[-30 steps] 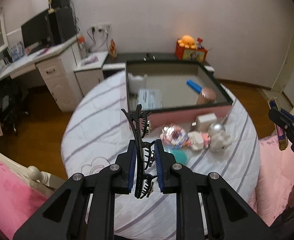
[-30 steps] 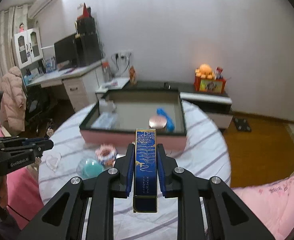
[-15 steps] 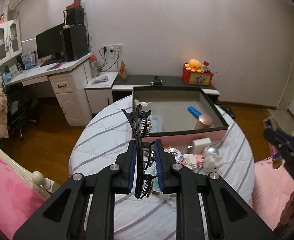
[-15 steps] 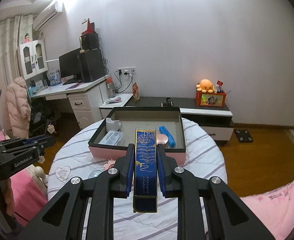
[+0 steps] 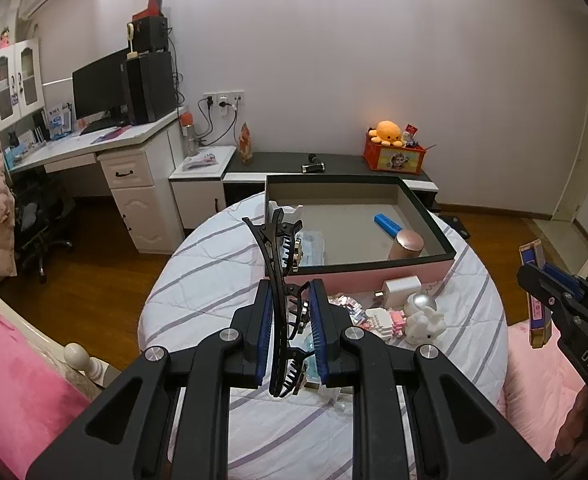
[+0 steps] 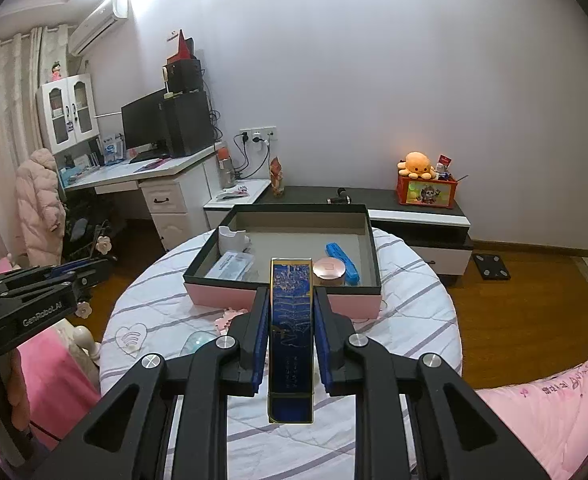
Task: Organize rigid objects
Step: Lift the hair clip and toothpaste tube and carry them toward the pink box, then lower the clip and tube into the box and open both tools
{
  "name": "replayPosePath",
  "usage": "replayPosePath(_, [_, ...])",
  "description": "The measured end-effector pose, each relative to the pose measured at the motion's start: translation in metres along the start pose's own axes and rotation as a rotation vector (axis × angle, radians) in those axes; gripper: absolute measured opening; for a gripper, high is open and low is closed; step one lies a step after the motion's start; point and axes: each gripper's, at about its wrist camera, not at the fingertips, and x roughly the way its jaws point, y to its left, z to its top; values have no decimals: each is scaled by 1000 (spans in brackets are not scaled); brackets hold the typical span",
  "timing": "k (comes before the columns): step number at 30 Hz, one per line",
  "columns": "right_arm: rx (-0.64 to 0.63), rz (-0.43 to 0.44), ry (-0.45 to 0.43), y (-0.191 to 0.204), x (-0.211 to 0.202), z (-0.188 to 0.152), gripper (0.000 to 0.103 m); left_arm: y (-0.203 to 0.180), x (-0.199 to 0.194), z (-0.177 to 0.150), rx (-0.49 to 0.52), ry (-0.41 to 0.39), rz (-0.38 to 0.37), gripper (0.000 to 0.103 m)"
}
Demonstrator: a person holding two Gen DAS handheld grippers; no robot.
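My left gripper is shut on a black hair claw clip, held upright above the round table's near side. My right gripper is shut on a long blue box with gold print, held high over the table. The right gripper also shows in the left wrist view. The pink box with a dark rim stands at the table's far side. It holds a blue bar, a rose-gold round lid, a plastic packet and a white holder.
On the striped tablecloth before the box lie a white charger, a white rabbit figure, pink and white block toys and a teal disc. Pink bedding flanks the table. A desk and low cabinet stand behind.
Both grippers have pulled up and back from the table, each still holding its object. The table and box now look smaller and farther away.
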Motion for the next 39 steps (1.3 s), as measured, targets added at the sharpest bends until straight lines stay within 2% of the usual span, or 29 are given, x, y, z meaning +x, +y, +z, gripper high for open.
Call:
replayPosePath(6, [-1, -9, 3, 0, 3, 3, 21, -3, 10, 8, 8, 4, -4, 18])
replayPosePath(13, [-2, -26, 25, -13, 32, 24, 21, -12, 51, 36, 33, 43, 1, 18])
replayPosePath(21, [-3, -24, 78, -31, 90, 56, 21, -31, 118, 78, 92, 139, -64, 18])
replayPosePath(26, [-19, -15, 125, -39, 130, 68, 21, -45, 158, 97, 127, 188, -73, 18])
replayPosePath(32, [-48, -8, 187, -47, 176, 77, 21, -56, 206, 113, 154, 263, -91, 18])
replayPosePath(39, [-72, 10, 258, -54, 223, 78, 21, -68, 251, 117, 187, 329, -95, 18])
